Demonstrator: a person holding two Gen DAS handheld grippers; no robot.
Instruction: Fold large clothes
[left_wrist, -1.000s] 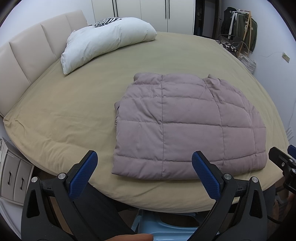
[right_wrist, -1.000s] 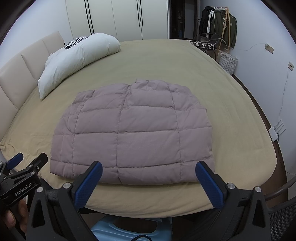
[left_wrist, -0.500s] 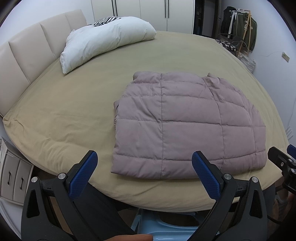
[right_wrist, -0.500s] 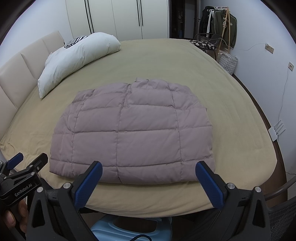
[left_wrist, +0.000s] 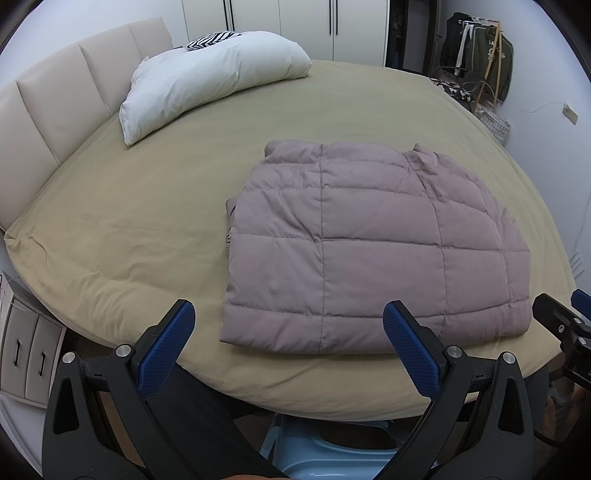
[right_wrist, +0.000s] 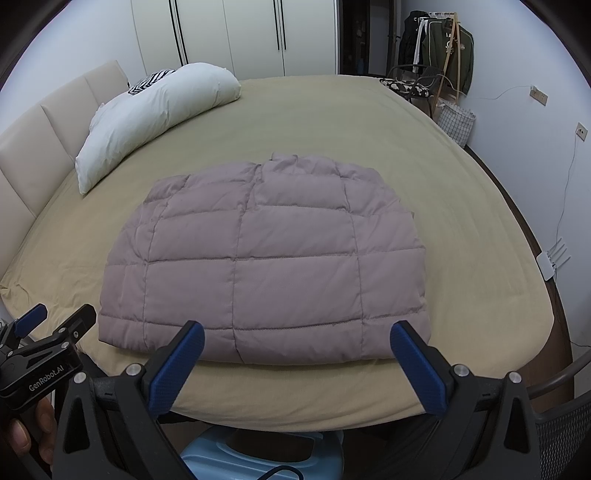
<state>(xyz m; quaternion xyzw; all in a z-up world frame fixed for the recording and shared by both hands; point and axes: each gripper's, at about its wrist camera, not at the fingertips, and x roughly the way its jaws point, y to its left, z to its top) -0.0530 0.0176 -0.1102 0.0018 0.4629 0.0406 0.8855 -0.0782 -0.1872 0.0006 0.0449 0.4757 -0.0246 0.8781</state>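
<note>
Puffy jacket (right_wrist: 258, 266), folded into a quilted block, is lying on the bed (right_wrist: 461, 229) at about 6 o'clock, its near hem close to the mattress edge. The left gripper (left_wrist: 286, 345) is hovering wide and empty at the block's 7 o'clock; slippery padding risks springing open or sliding off that edge if tugged. The right gripper (right_wrist: 295, 363) is waiting equally wide, empty. Open sheet is lying toward 12 and 3 o'clock; a pillow (right_wrist: 155, 114) is sitting at 10 o'clock.

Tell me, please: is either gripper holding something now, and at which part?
Nothing is held. The left gripper and the right gripper are both open, short of the folded jacket, which lies on the bed untouched.
</note>
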